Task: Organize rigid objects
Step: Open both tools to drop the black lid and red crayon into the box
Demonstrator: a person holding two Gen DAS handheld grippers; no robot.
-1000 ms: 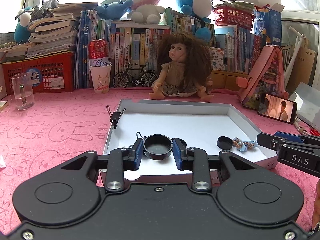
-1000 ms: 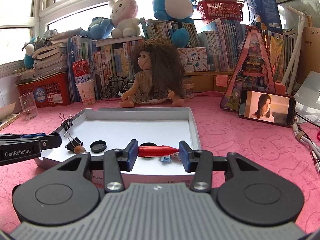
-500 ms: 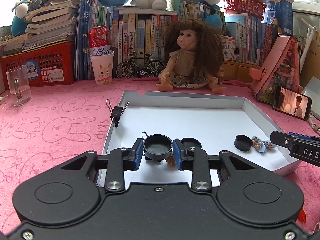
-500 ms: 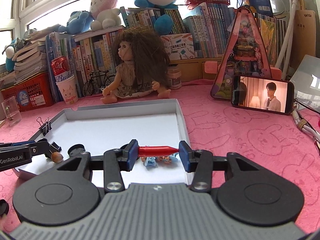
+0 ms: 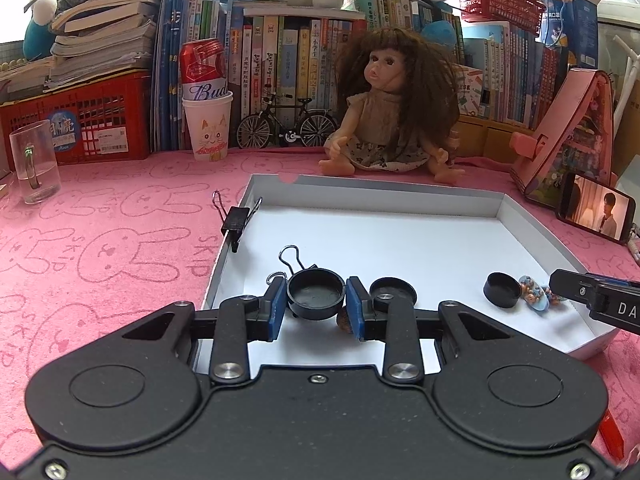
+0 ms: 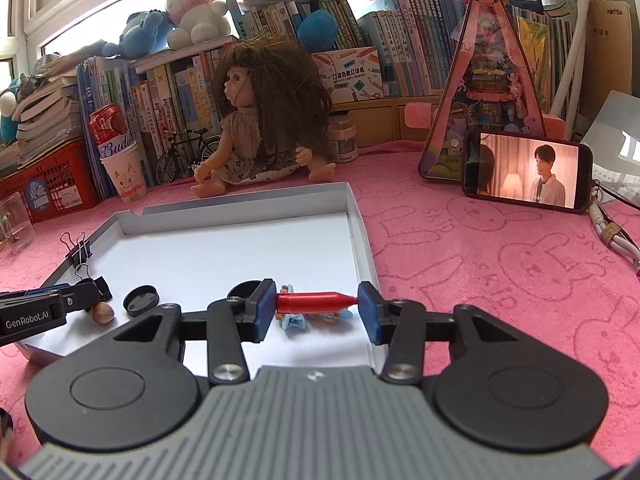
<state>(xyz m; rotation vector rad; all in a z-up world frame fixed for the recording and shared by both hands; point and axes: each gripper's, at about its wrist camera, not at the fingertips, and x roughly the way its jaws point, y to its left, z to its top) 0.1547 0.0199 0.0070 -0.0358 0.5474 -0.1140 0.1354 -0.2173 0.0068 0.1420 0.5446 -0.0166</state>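
A shallow white tray (image 5: 400, 196) (image 6: 362, 236) lies on the pink rabbit-print cloth. Over its near left part, my left gripper (image 5: 316, 305) is shut on a round black cap (image 5: 316, 294), open side up. Behind it in the tray sit a binder clip (image 5: 290, 258), another black cap (image 5: 393, 289), a brown nut (image 5: 344, 322), a third cap (image 5: 502, 289) and a small blue figurine (image 5: 532, 298). My right gripper (image 6: 317, 307) is shut on a red pen-like stick (image 6: 316, 301), held crosswise above the figurine (image 6: 294, 318) near the tray's right wall.
A binder clip (image 5: 236, 220) grips the tray's left wall. A doll (image 5: 394, 108) sits behind the tray, with a paper cup and can (image 5: 206, 112), a glass mug (image 5: 34, 168), a red crate (image 5: 86, 116) and books. A phone (image 6: 526, 170) leans at the right.
Both grippers have moved forward and a little lower over the tray, each keeping its hold. The tray and its contents look larger and nearer.
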